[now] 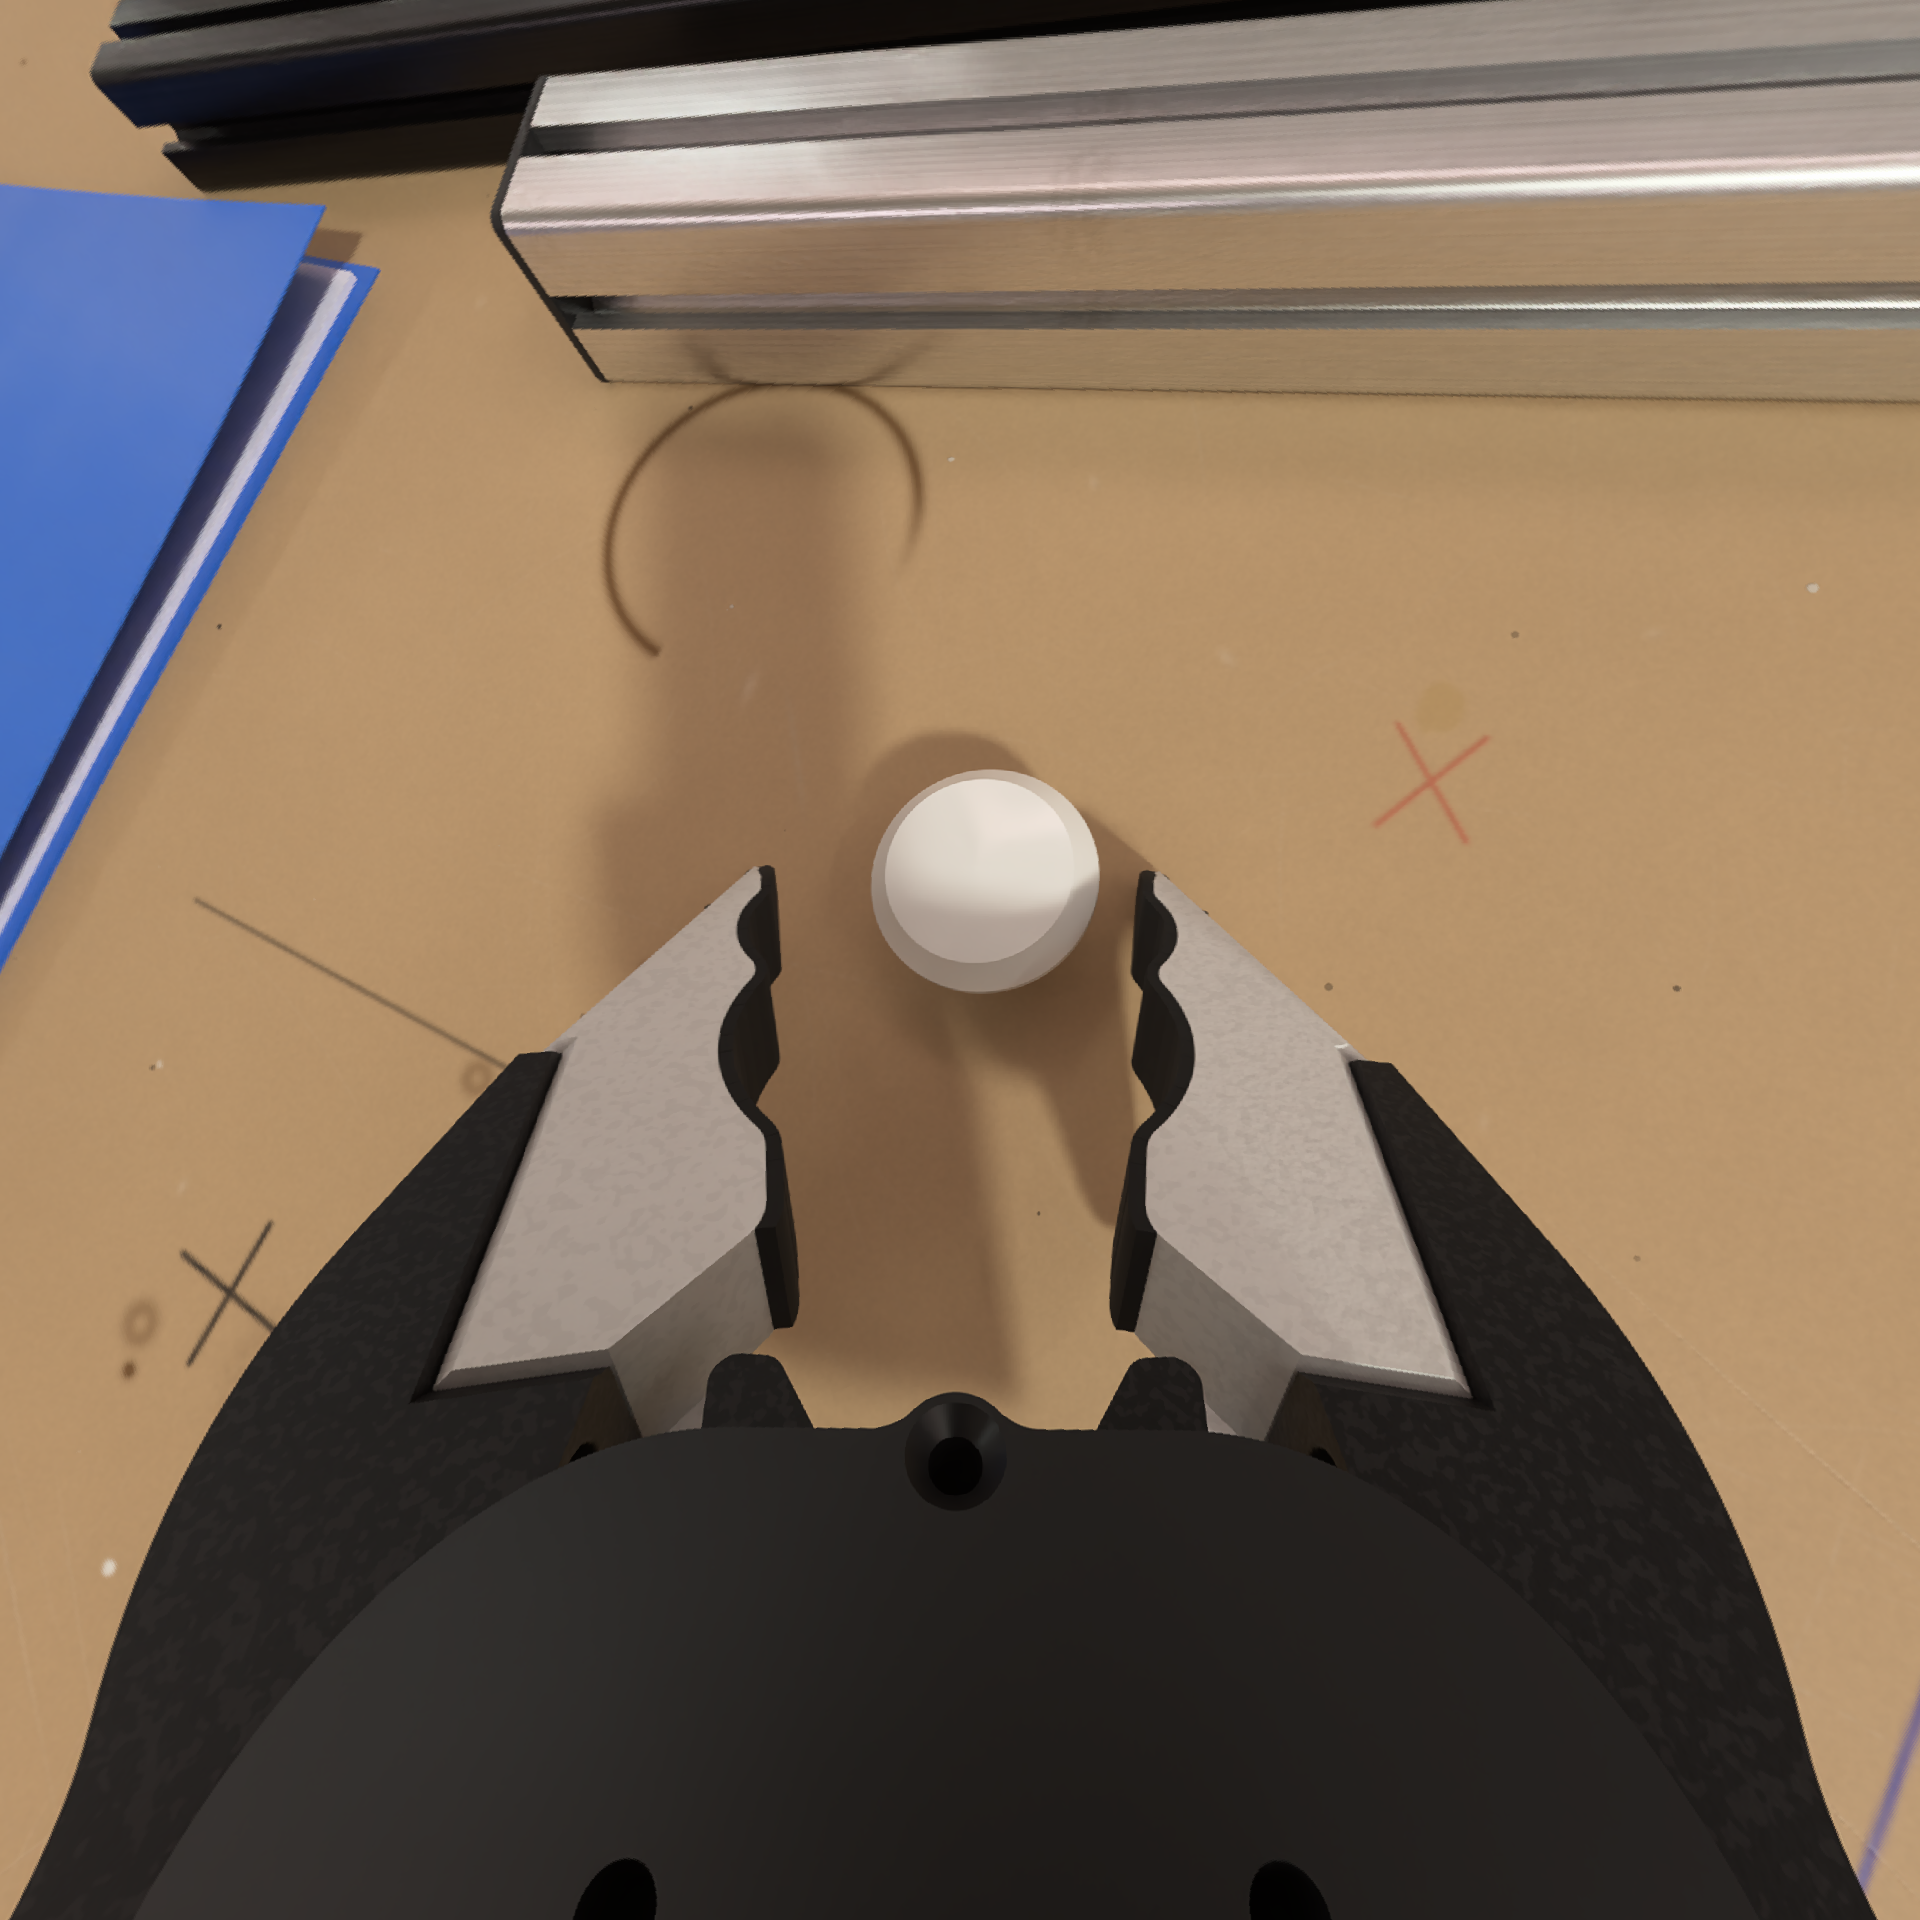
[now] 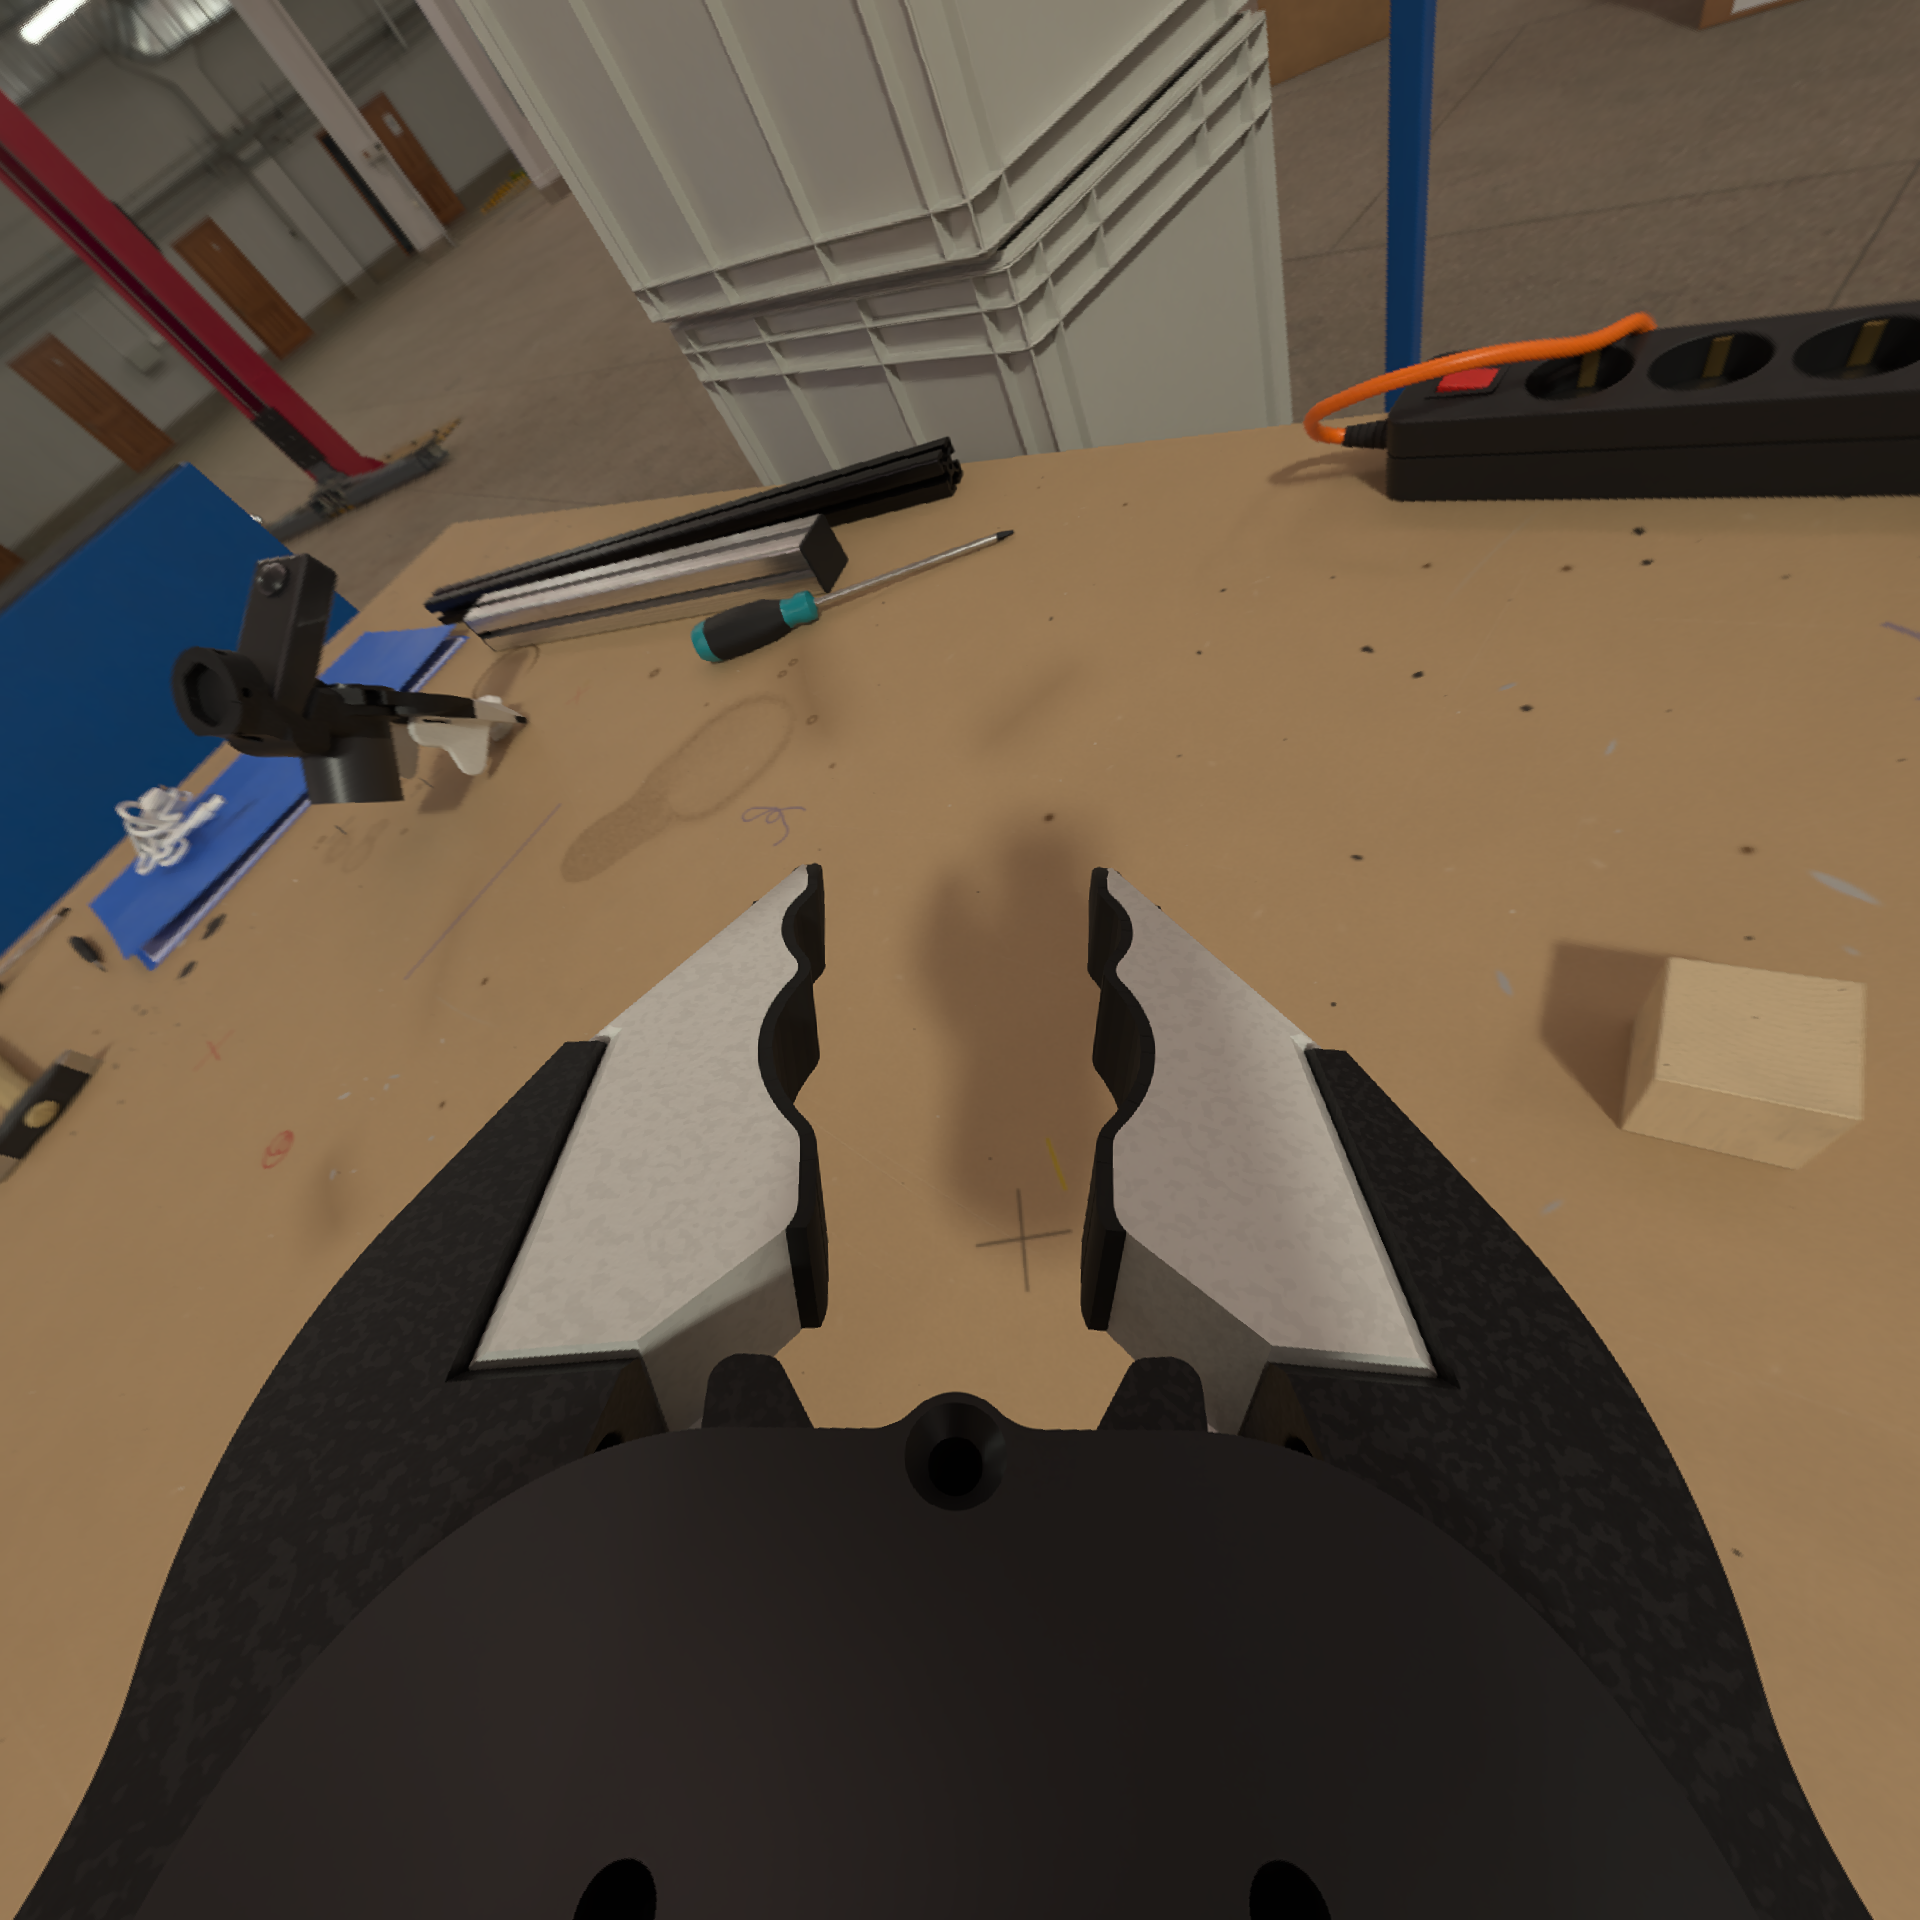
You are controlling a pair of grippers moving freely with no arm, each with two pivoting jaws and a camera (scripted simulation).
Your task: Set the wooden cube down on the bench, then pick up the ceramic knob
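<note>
In the left wrist view, a blue folder (image 1: 135, 499) lies at the far left of the tan bench (image 1: 1351, 1039), with a black rail (image 1: 312, 104) behind it and a silver aluminium rail (image 1: 1195, 239) just beside that, running off to the right. The left gripper (image 1: 954, 883) points down at the bench with its jaws spread apart and nothing held; the white ceramic knob (image 1: 985, 881) stands on the bench right between the fingertips, clear of the left one and very near the right one, though whether it touches that pad is hard to judge from this angle. A red cross mark (image 1: 1432, 781) sits on the bench to the knob's right. In the right wrist view, the left gripper (image 2: 488, 727) shows far off at the left, tipped down at the bench beside the blue folder (image 2: 260, 831), on which a white coiled cable (image 2: 161, 826) lies. Farther right come the two rails (image 2: 665, 582) and a screwdriver (image 2: 810, 613) with a black and teal handle. The right gripper (image 2: 956, 883) hovers over bare bench at centre, its jaws apart and empty. To its right the wooden cube (image 2: 1745, 1060) rests flat on the bench, well apart from the fingers, and a black power strip (image 2: 1662, 416) with an orange cord lies at the far right edge, grey stacked crates (image 2: 935, 208) standing beyond the bench.
</note>
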